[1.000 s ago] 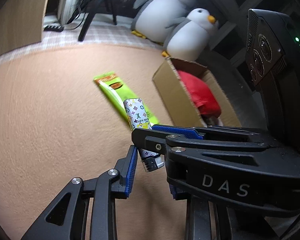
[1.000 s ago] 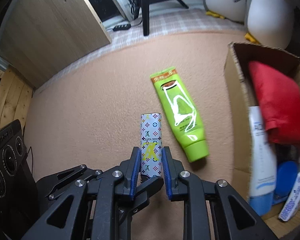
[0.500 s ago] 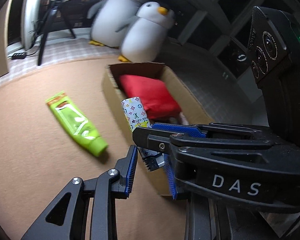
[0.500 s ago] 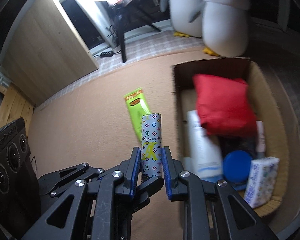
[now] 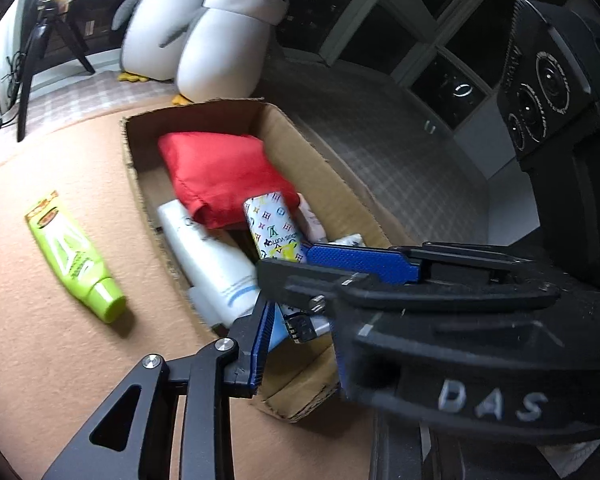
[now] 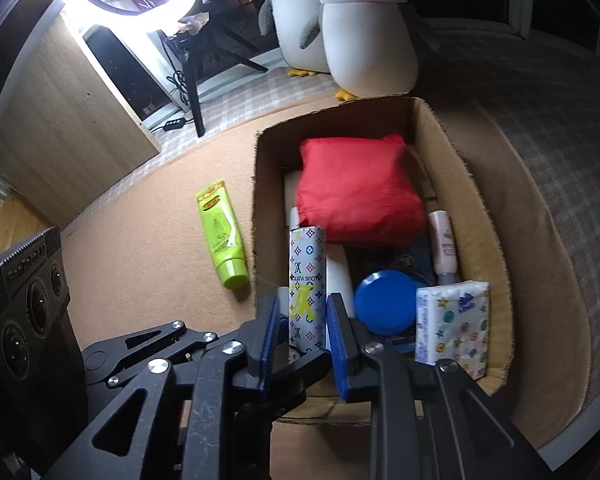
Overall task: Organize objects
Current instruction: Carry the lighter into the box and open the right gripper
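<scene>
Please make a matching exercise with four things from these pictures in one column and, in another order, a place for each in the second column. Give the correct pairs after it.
Things:
1. green tube
2. red pouch
3. tissue pack
4. patterned can

Places:
A. at the near corner inside the cardboard box
B. between the right tongs
C. on the carpet, outside the box
D. at the far end inside the box

Pairs: 1-C, 2-D, 3-A, 4-B

A white cylindrical can printed with coloured monograms [image 6: 306, 280] is seen between the blue pads of the right gripper [image 6: 303, 340], whose jaws are opening, over an open brown cardboard box [image 6: 476, 216]. A red fabric pouch [image 6: 356, 192] lies at 12 o'clock; a lime-green plastic tube [image 6: 222, 232] lies on the tan carpet [image 6: 140, 248] at 10 o'clock.
</scene>
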`<action>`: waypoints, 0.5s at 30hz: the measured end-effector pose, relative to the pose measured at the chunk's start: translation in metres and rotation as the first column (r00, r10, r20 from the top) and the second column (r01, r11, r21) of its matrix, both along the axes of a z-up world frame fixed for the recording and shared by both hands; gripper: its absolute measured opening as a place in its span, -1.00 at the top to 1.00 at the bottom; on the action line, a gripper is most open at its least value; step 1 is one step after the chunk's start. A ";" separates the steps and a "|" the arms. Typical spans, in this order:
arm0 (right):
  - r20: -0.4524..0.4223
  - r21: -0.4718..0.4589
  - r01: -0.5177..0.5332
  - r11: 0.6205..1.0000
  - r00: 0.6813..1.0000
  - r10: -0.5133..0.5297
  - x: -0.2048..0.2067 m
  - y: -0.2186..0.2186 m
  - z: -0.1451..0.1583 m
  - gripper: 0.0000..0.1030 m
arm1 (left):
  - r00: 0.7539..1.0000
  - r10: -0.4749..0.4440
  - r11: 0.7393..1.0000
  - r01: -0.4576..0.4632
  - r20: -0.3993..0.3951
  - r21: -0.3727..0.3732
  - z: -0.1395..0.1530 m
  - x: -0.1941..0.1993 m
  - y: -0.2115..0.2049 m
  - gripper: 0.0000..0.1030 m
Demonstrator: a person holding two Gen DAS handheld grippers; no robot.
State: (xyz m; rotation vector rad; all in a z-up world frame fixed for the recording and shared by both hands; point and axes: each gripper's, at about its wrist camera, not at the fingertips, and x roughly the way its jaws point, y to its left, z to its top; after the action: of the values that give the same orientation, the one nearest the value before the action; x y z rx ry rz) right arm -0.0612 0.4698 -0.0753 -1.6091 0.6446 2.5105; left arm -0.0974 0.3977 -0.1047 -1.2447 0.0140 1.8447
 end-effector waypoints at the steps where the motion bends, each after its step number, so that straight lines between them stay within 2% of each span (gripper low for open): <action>1: 0.000 -0.001 0.006 1.000 1.000 -0.006 0.001 0.001 -0.001 0.14 | 1.000 0.005 1.000 -0.005 -0.004 -0.007 -0.001 0.001 0.001 0.06; 2: -0.001 0.003 0.012 1.000 1.000 -0.012 0.001 0.002 -0.001 0.09 | 1.000 0.009 1.000 -0.009 -0.006 -0.010 -0.001 0.002 0.001 -0.19; 3: -0.001 0.011 0.015 1.000 1.000 -0.015 0.002 0.002 -0.001 0.04 | 1.000 0.012 1.000 -0.012 -0.007 -0.013 -0.002 0.003 0.001 -0.26; 13: 0.009 0.023 0.004 1.000 1.000 -0.004 -0.002 -0.005 -0.005 0.00 | 1.000 0.024 1.000 -0.024 -0.003 -0.013 0.001 0.003 -0.017 -0.26; 15: 0.006 0.024 -0.003 1.000 1.000 0.003 -0.005 -0.009 -0.003 -0.01 | 0.999 0.037 0.999 -0.038 -0.022 -0.026 0.003 0.004 -0.024 -0.32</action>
State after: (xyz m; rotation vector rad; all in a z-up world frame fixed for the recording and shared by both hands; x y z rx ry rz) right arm -0.0658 0.4606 -0.0784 -1.6100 0.6090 2.5050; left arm -0.0934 0.3739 -0.1013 -1.2508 0.0276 1.8960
